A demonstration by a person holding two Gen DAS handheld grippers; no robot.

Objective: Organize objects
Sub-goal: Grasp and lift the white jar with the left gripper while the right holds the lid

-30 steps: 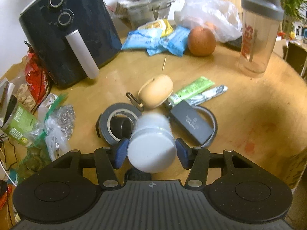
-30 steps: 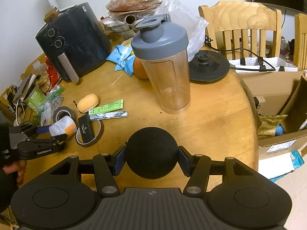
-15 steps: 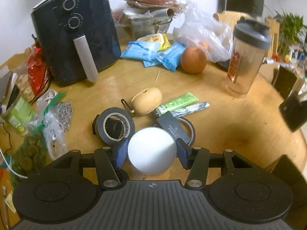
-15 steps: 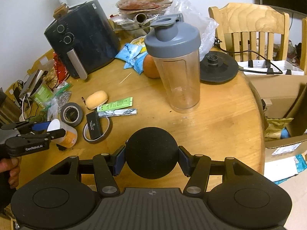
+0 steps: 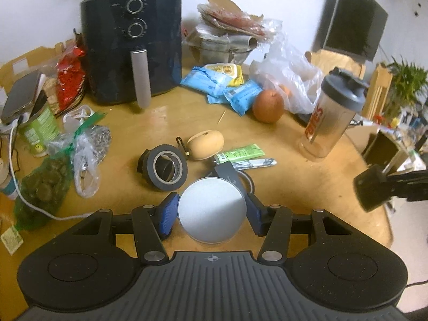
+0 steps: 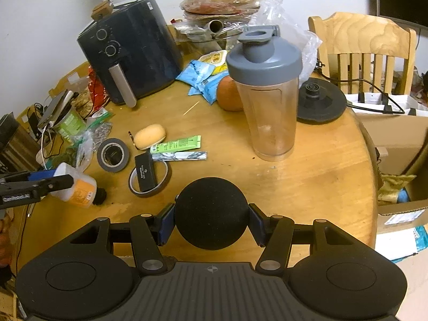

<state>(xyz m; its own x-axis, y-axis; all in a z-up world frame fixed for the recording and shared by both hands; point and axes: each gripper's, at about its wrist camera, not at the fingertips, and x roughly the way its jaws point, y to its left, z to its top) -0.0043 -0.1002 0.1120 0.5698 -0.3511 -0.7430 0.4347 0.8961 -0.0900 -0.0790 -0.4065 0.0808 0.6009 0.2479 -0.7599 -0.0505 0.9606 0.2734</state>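
Now you have a load in each hand: your left gripper (image 5: 211,215) is clamped on the white bottle (image 5: 211,211), carried clear of the table (image 5: 294,187), and your right gripper (image 6: 211,223) squeezes the black ball (image 6: 211,214) between its fingers. Judging by that, you are mid-carry. Next you need a bare spot ahead of the fingertips, past the tape roll (image 5: 163,167), to set the bottle down upright.

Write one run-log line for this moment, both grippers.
left gripper: shut on white plastic bottle | right gripper: shut on black foam ball | both above round wooden table
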